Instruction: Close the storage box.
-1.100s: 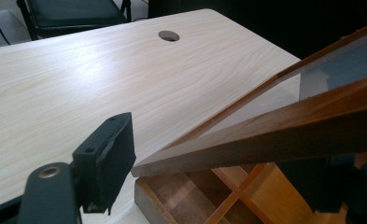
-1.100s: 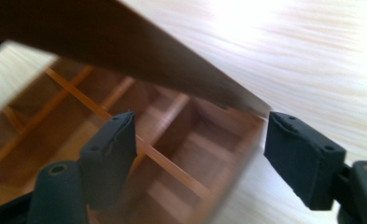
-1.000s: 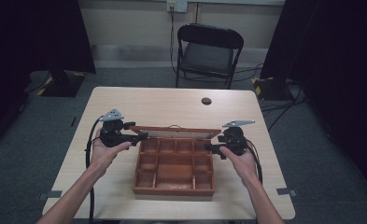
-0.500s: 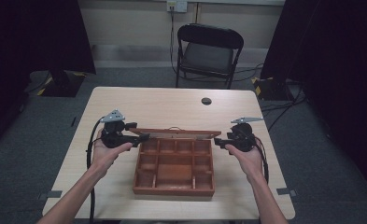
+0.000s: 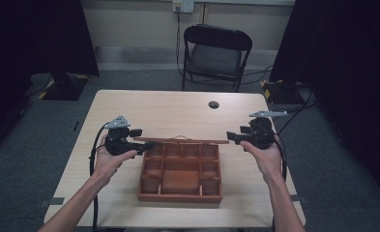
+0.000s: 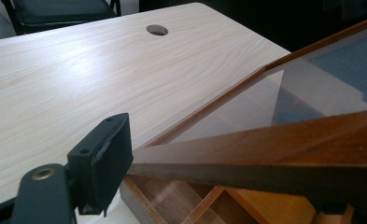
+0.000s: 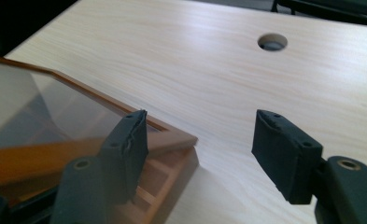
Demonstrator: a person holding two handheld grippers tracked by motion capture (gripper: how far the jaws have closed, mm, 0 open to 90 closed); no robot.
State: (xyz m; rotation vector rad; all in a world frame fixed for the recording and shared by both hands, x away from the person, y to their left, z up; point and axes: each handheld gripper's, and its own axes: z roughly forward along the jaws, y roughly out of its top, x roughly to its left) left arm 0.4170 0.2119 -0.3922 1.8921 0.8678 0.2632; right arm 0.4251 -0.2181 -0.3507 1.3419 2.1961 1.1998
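Glass lid [image 5: 180, 140] lifted over box [image 5: 180, 173].
Fragile, slippery: to be held by wooden frame. Left gripper [image 6: 125, 158] clamped on frame corner; right gripper [image 7: 200, 154] spread, jaws just closing, lid uncaught.

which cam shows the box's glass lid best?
Left gripper view: the glass lid spans it, pane and wooden frame sharp. The right gripper view catches one corner. In the high view it is a thin edge-on strip above the wooden box.
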